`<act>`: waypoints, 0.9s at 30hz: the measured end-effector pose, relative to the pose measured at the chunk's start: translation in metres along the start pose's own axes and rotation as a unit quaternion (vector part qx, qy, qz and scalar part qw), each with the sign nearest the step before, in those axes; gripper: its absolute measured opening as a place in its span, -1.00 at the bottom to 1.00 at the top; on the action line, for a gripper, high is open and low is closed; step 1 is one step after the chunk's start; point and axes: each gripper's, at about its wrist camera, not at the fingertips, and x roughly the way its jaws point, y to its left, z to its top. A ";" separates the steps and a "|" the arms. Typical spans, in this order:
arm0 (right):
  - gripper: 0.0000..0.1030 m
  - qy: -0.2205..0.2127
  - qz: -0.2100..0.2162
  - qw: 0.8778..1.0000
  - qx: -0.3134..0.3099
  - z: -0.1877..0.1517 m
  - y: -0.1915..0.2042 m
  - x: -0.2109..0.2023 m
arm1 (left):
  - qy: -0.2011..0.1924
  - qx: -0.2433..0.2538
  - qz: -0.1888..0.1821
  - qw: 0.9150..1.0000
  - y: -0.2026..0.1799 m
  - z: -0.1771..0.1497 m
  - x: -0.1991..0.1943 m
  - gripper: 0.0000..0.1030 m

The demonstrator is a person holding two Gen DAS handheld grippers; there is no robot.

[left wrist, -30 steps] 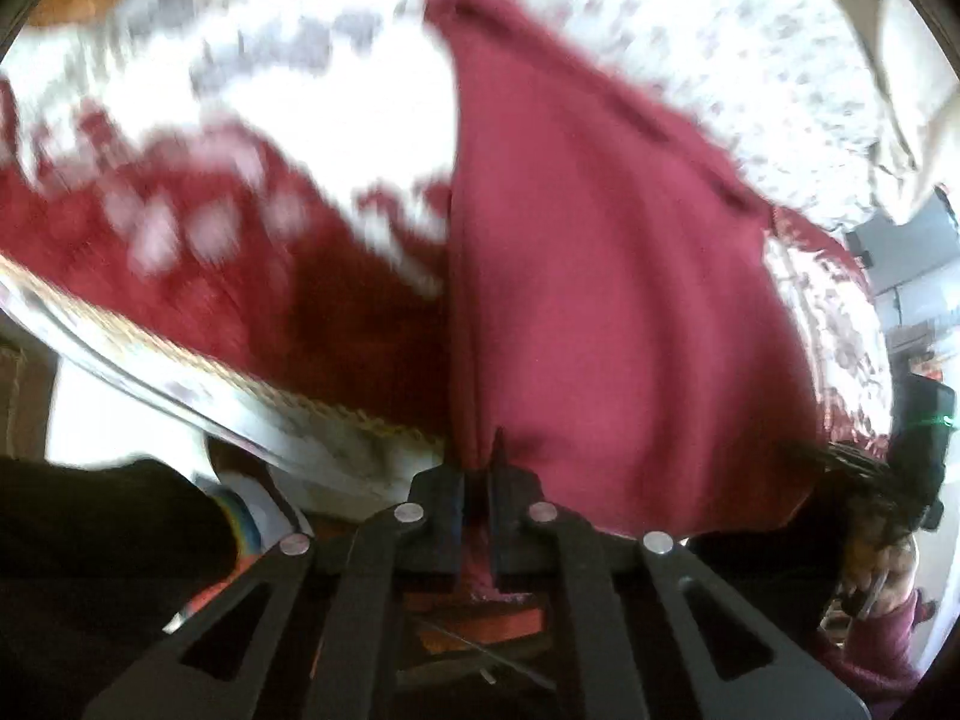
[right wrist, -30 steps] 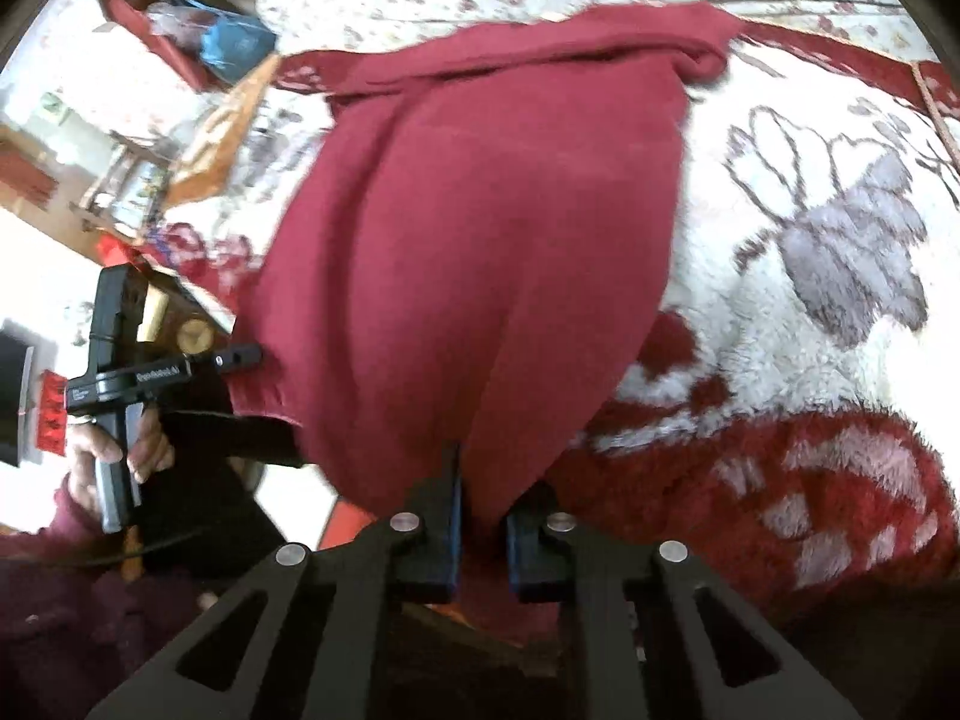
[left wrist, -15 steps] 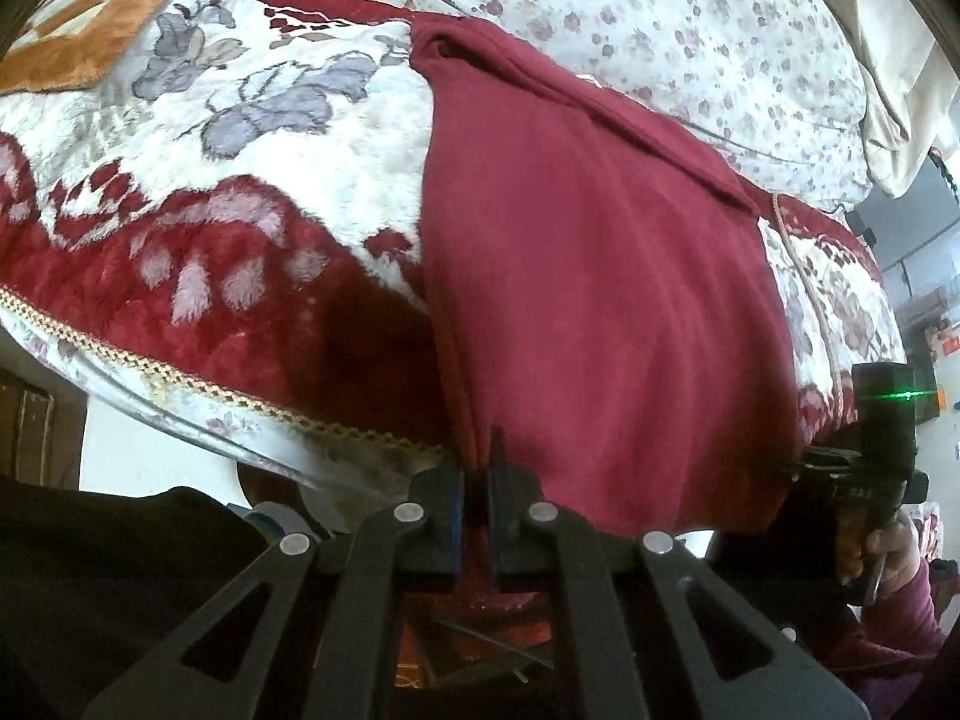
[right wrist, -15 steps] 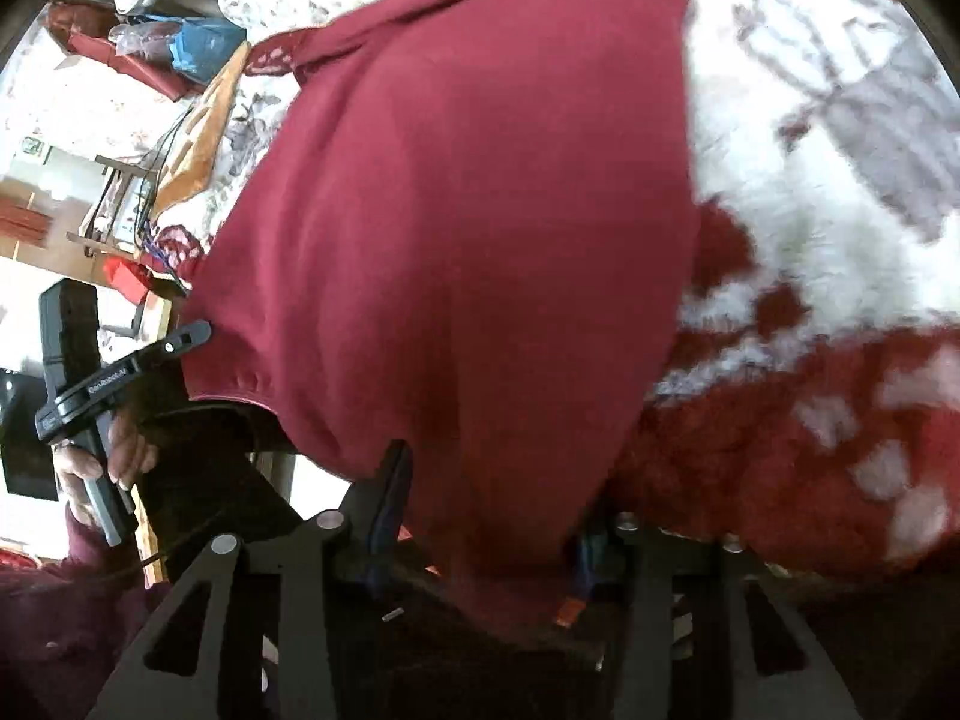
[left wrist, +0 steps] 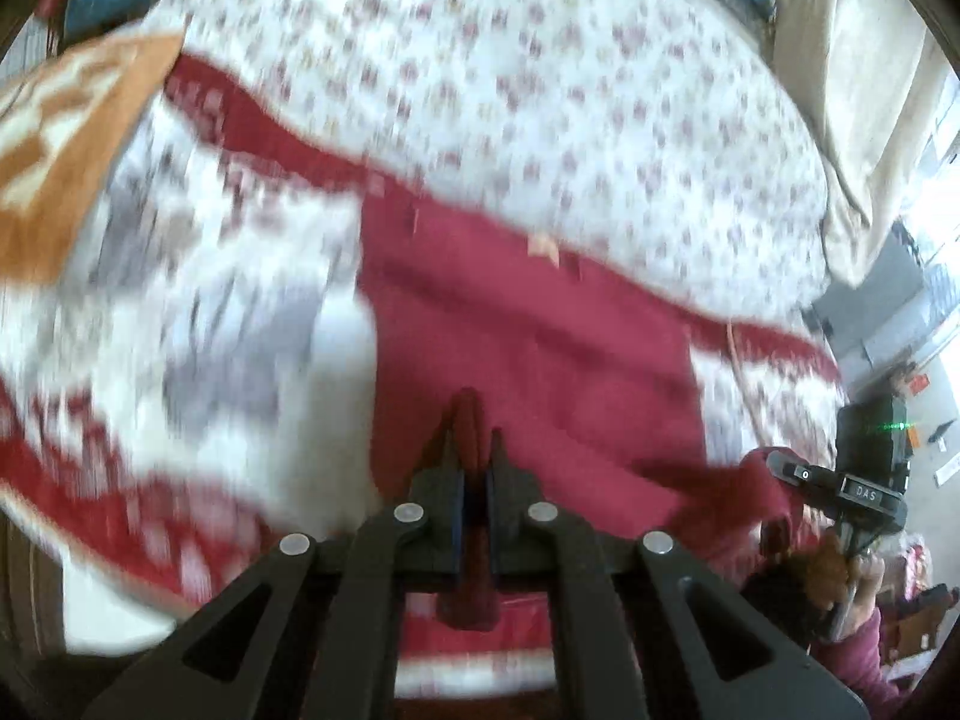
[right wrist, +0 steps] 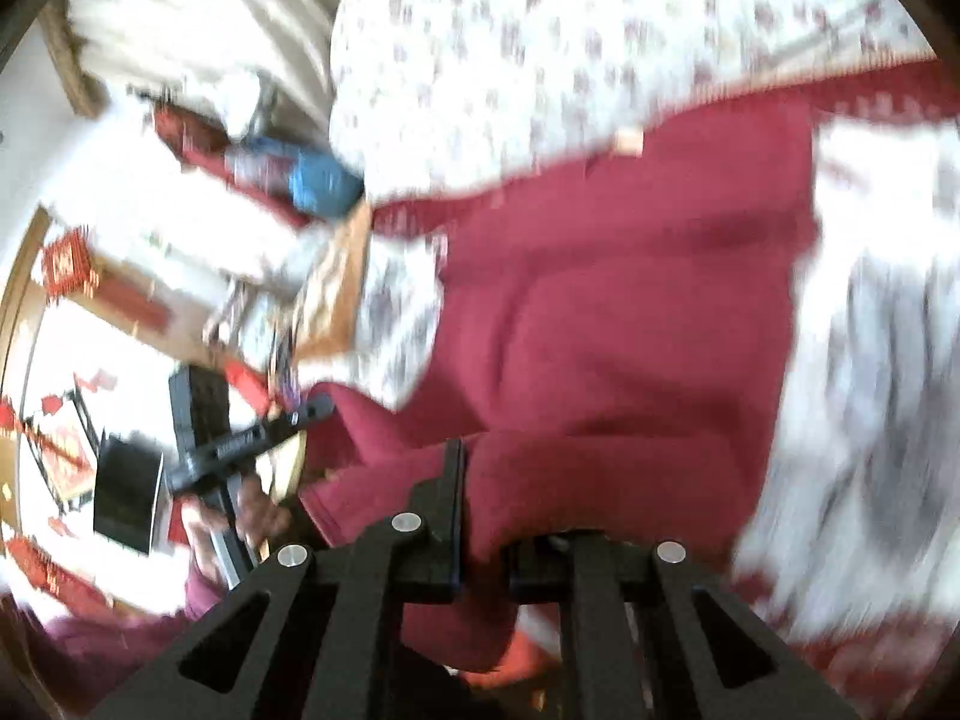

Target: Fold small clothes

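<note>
A bed is being shown under heavy blur, spread with a red-and-white blanket (left wrist: pixel 180 312) and, further back, a flowered sheet (left wrist: pixel 540 90). An orange cushion (left wrist: pixel 66 138) is seen at the blanket's left end. The maroon garment (left wrist: pixel 528 348) is being held over the blanket, its far part lying on it, its near edge raised. A fold of that edge is being pinched in the left gripper (left wrist: pixel 474 462), jaws nearly together. In the right wrist view the garment (right wrist: pixel 630 312) is being draped over the right gripper (right wrist: pixel 498 516), cloth gripped between narrowly parted jaws. On the right gripper's body (left wrist: pixel 864 480), the letters "DAS" can be read in the left view; print on the left gripper's body (right wrist: pixel 240 444) is blurred beyond reading.
</note>
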 end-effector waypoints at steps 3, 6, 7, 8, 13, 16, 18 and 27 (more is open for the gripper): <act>-0.78 -0.030 -0.025 0.999 0.016 0.049 -0.014 0.012 | -0.023 -0.004 0.011 1.000 -0.008 0.049 0.026 -0.90; -0.78 -0.044 -0.060 0.996 0.049 0.089 -0.049 0.025 | -0.031 -0.020 0.027 0.999 -0.006 0.089 0.066 -0.90; -0.78 -0.043 -0.067 0.995 0.065 0.100 -0.063 0.032 | -0.030 -0.034 0.025 0.999 0.000 0.100 0.083 -0.90; -0.77 -0.045 -0.066 0.993 0.092 0.108 -0.080 0.040 | -0.028 -0.038 0.025 0.999 0.003 0.109 0.097 -0.90; -0.64 -0.018 -0.057 0.990 0.131 0.127 -0.117 0.050 | -0.036 -0.076 -0.004 0.996 0.025 0.130 0.139 -0.60; -0.50 -0.026 -0.061 0.992 0.109 0.126 -0.115 0.029 | -0.048 -0.113 0.002 0.992 0.043 0.139 0.138 0.39; -0.16 -0.034 -0.088 0.992 0.088 0.121 -0.109 0.017 | -0.066 -0.136 -0.008 0.989 0.052 0.141 0.129 0.42; 0.16 -0.023 -0.090 0.996 -0.012 0.104 -0.068 0.005 | -0.029 -0.081 0.087 0.992 0.049 0.122 0.123 0.43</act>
